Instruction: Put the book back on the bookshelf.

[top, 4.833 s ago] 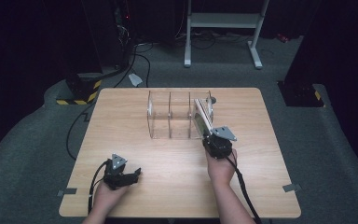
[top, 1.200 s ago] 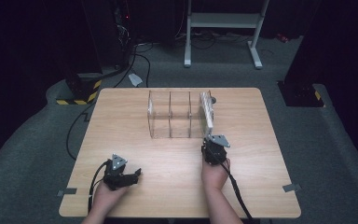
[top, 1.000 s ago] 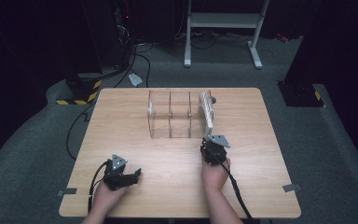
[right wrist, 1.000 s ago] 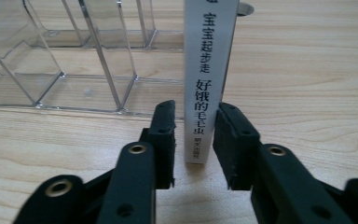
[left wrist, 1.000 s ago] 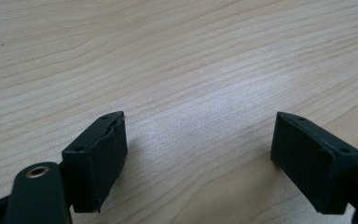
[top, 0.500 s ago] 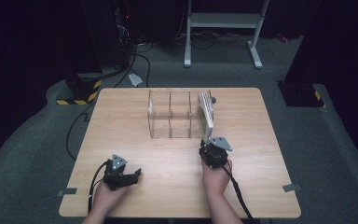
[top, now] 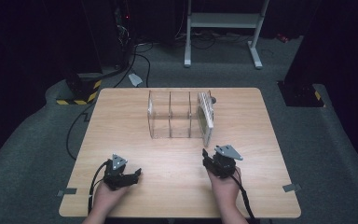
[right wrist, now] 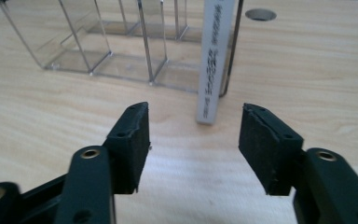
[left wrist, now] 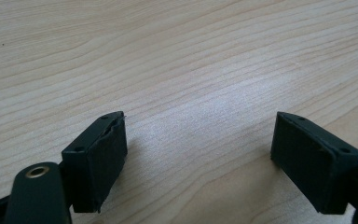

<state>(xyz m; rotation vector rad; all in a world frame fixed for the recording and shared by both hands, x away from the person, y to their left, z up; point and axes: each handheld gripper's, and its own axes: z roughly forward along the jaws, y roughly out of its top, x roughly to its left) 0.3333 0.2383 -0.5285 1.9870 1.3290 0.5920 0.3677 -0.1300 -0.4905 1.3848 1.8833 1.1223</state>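
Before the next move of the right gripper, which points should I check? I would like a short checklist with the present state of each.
1. Right gripper free of load: ok. Its jaws have just been opening and nothing is between them.
2. Flat white box with printed edge standing upright in the rightmost compartment of the clear plastic divider rack: ok, though its near end sticks out of the rack's front.
3. Gap between the right gripper and the white box: ok, they are apart.
4. Left gripper out of the way: ok, open over the bare light wooden table, near its front edge.
5. Box fully seated against the rack's back: cannot tell.
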